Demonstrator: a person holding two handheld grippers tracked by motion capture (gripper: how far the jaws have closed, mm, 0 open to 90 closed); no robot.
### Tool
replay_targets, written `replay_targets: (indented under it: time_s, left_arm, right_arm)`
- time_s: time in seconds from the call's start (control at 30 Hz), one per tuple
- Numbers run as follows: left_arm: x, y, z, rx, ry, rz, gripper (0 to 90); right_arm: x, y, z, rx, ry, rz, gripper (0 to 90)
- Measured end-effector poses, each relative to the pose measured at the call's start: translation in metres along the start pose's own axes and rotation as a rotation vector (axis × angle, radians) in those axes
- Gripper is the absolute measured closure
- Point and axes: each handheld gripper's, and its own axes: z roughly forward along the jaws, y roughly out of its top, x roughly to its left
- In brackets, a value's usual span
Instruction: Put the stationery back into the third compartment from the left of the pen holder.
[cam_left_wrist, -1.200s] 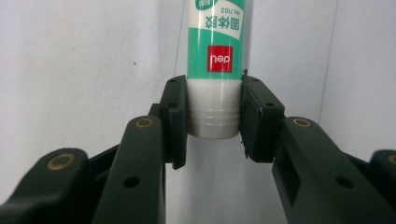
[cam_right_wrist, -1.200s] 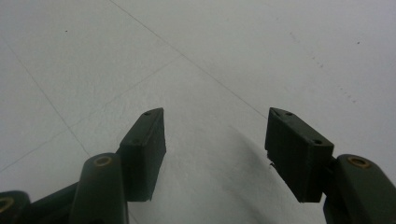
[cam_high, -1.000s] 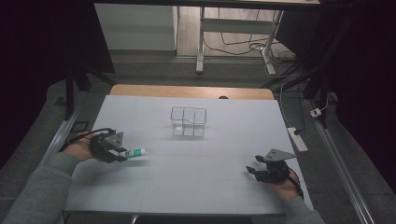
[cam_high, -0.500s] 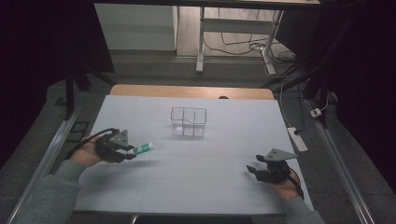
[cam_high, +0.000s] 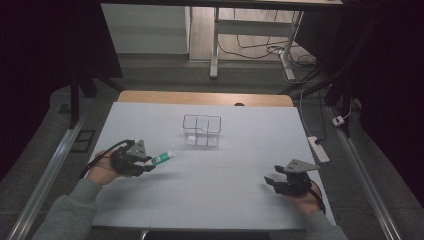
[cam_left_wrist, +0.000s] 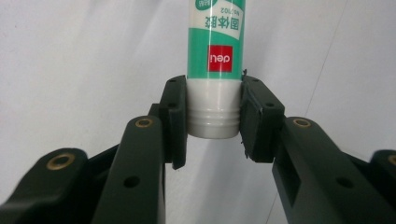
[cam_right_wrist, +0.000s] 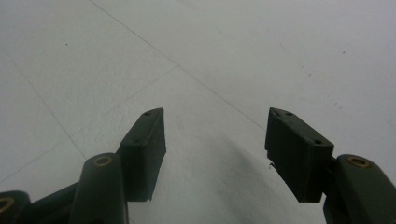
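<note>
A green and white glue stick (cam_high: 162, 158) is clamped in my left gripper (cam_high: 148, 164) at the left of the white table, pointing toward the clear box. In the left gripper view the stick's white end (cam_left_wrist: 213, 109) sits squeezed between both black pads, with the green label and red logo running up and away; the left gripper (cam_left_wrist: 212, 122) is shut on it, lifted off the sheet. My right gripper (cam_high: 270, 182) rests at the right front of the table, and in its own view the right gripper (cam_right_wrist: 215, 126) stands open over bare white surface.
A clear plastic box with dividers (cam_high: 201, 130) stands at the middle back of the white table (cam_high: 225, 200). A power strip (cam_high: 317, 148) lies off the right edge. Metal rails run along both sides.
My left gripper has carried the glue stick to the right and slightly up, toward the clear box. The right gripper has stayed where it was.
</note>
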Motion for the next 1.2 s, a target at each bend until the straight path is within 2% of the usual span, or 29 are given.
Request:
replay_targets:
  time_s: [0.4,0.57,0.8,0.97,1.2]
  left_arm:
    - [-0.014,0.023,0.01,-0.013,0.002,-0.021,64.8]
    - [-0.019,0.031,0.016,-0.028,0.005,-0.044,64.7]
    - [-0.026,0.042,0.023,-0.031,0.003,-0.042,64.7]
    - [-0.033,0.051,0.03,-0.044,-0.014,-0.017,64.7]
    - [-0.038,0.064,0.038,-0.06,-0.025,-0.013,64.7]
  right_arm:
    - [0.0,0.001,-0.001,-0.008,-0.004,-0.004,37.9]
    - [0.0,0.001,-0.001,-0.013,-0.005,-0.003,37.9]
    - [0.0,0.002,-0.003,-0.022,-0.009,-0.002,37.9]
    - [0.001,0.002,-0.003,-0.028,-0.013,-0.004,37.9]
    - [0.002,0.004,-0.004,-0.041,-0.012,-0.007,37.9]
